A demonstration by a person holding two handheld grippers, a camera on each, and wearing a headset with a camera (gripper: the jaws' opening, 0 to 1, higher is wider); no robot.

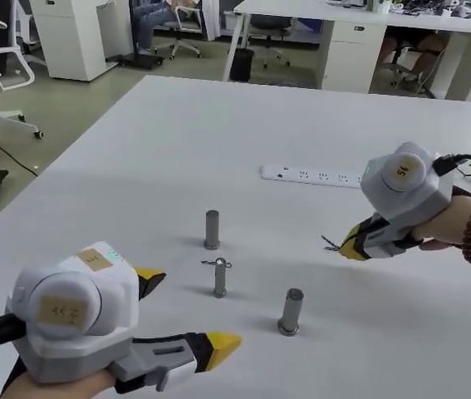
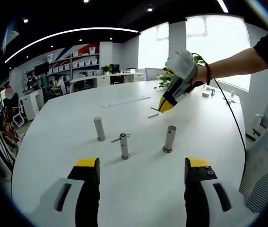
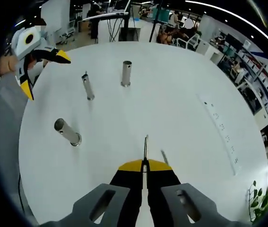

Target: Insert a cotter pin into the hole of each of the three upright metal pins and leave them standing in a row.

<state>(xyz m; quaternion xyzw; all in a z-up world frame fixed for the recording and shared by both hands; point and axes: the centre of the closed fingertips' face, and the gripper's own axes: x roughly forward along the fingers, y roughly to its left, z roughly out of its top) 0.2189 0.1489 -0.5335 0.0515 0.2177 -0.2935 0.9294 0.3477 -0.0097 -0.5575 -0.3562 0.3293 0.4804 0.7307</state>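
The head view looks forward and down from above the near edge of the desk (image 1: 318,108). The three metal pins (image 1: 220,281) stand fairly near at lower centre, and an office room runs across the top of the frame. The left gripper view sits low over the desk and looks almost level between the spread jaws of the left gripper (image 2: 142,163) at the same pins in mid-frame, with the right gripper (image 2: 161,108) at upper right. The right gripper view looks from the opposite side, tilted steeply down. Its pinched jaws and a cotter pin (image 3: 146,146) rise at bottom centre, and the pins sit at upper left. All three views share the pins and the power strip (image 1: 310,175).
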